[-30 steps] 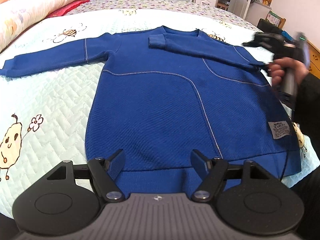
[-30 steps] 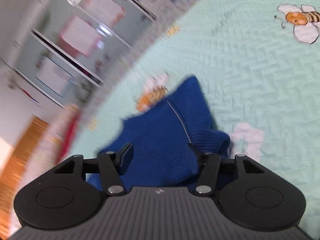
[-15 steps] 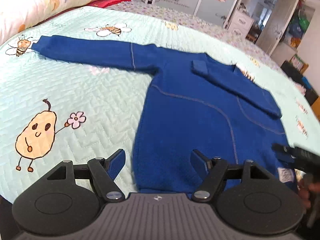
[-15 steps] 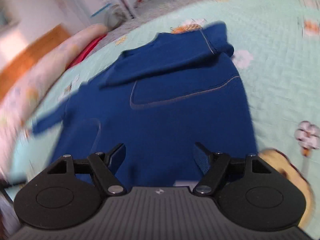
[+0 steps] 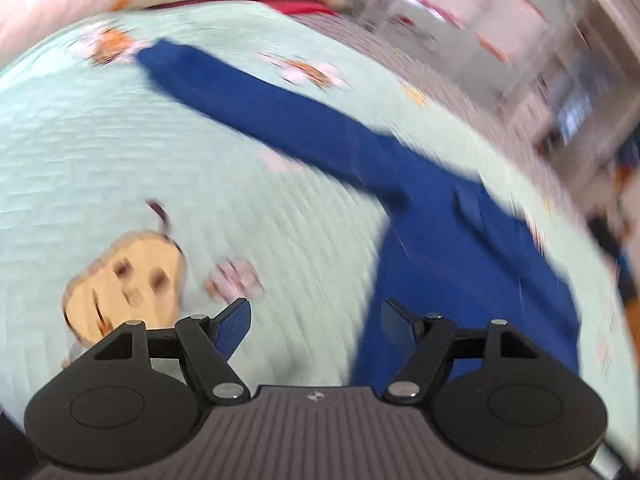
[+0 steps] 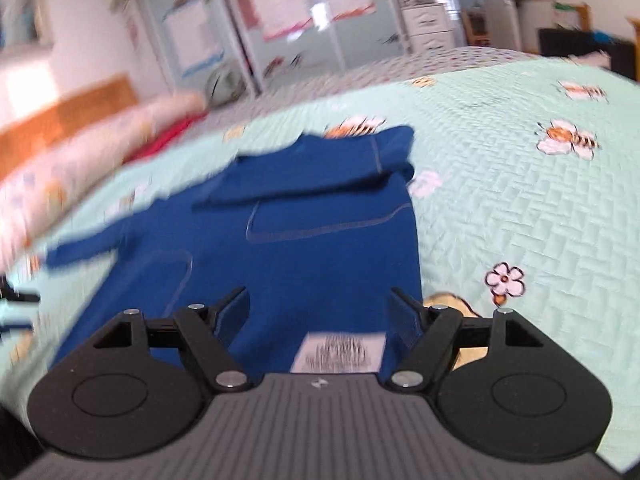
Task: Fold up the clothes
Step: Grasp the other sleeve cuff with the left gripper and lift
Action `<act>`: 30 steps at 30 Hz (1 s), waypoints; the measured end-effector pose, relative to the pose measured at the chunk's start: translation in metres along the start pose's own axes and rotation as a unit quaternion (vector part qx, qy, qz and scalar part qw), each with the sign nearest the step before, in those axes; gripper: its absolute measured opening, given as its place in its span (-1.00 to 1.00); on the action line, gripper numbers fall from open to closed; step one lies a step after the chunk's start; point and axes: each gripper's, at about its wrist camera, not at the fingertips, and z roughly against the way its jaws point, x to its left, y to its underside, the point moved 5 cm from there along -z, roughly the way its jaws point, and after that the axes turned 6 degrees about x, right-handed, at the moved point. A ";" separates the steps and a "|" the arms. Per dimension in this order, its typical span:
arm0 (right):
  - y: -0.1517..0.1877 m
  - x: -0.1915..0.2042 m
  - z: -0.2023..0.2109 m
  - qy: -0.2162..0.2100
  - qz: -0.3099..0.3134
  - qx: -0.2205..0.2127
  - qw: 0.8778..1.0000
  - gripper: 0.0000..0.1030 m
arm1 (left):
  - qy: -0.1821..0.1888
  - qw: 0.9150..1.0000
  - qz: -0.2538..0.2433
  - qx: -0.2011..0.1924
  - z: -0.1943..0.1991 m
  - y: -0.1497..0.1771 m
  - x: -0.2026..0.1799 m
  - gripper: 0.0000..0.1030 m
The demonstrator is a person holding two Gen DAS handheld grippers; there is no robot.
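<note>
Left view now off sweater [image 5: 460,264]; outstretched sleeve [image 5: 256,96] up-left.

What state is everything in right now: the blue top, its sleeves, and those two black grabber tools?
Blue top: lying flat on the quilt, not yet fully folded.
One sleeve: folded across the chest.
Other sleeve: stretched straight out on the quilt.
Left gripper: open, fingers empty, above the quilt beside the top's edge.
Right gripper: open, jaws have just been opening, nothing gripped, above the hem with its white label.
</note>
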 end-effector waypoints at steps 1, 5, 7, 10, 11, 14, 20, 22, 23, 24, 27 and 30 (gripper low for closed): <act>-0.002 -0.005 -0.005 -0.007 -0.020 -0.008 1.000 0.47 | 0.004 1.000 0.023 -0.004 -0.004 -0.013 0.009 0.45; 0.002 -0.018 -0.024 -0.018 -0.077 0.004 0.997 0.47 | 0.014 0.995 0.101 -0.012 -0.028 -0.064 0.042 0.45; 0.006 -0.019 -0.029 -0.010 -0.073 0.010 0.997 0.47 | 0.027 0.988 0.152 -0.017 -0.038 -0.086 0.063 0.45; 0.010 -0.014 -0.033 0.005 -0.042 0.010 0.999 0.48 | 0.055 0.973 0.224 -0.025 -0.053 -0.114 0.092 0.45; 0.012 -0.011 -0.035 0.010 -0.031 0.009 0.999 0.50 | 0.064 0.967 0.244 -0.029 -0.057 -0.122 0.100 0.45; 0.015 -0.004 -0.042 0.022 -0.010 0.007 1.000 0.55 | 0.067 0.960 0.267 -0.048 -0.069 -0.150 0.119 0.45; 0.015 0.004 -0.050 0.055 0.009 0.001 0.998 0.58 | 0.085 0.950 0.291 -0.068 -0.090 -0.189 0.137 0.46; 0.016 0.006 -0.053 0.063 0.017 0.001 0.998 0.58 | 0.088 0.950 0.288 -0.076 -0.095 -0.200 0.138 0.46; 0.016 0.007 -0.055 0.066 0.022 0.001 0.998 0.59 | 0.089 0.950 0.286 -0.082 -0.098 -0.204 0.138 0.46; 0.016 0.008 -0.056 0.070 0.026 0.001 0.997 0.59 | 0.090 0.950 0.284 -0.088 -0.101 -0.209 0.138 0.46; 0.017 0.010 -0.059 0.080 0.035 0.000 0.996 0.60 | 0.088 0.952 0.275 -0.099 -0.107 -0.219 0.134 0.36; 0.017 0.010 -0.061 0.084 0.039 0.000 0.996 0.62 | 0.084 0.956 0.265 -0.098 -0.111 -0.222 0.131 -0.74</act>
